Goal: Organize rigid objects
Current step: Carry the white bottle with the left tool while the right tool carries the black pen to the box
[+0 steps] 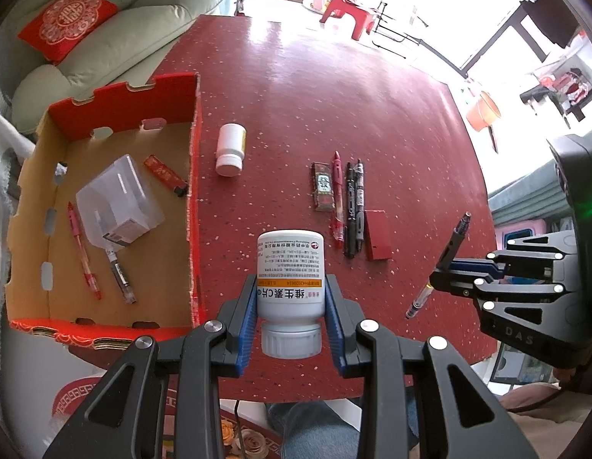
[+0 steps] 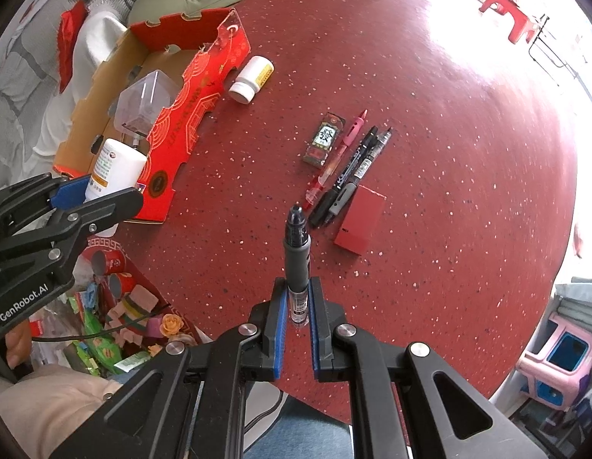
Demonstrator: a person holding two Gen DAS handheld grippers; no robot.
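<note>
- You had the box on the table at its left.
- The small bottle lay just right of it; pens sat farther right.

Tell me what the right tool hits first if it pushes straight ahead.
Probably the small red box or the pens beside it; the held pen leads the right tool. Depth is unclear.

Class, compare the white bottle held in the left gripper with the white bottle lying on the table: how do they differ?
The held bottle is clamped in the left gripper off the table; the lying bottle rests on its side on the red table, untouched. The held bottle looks larger, though it is nearer the camera. It shows a white label with an orange band; the lying one's is yellow. Both are white with white caps.
</note>
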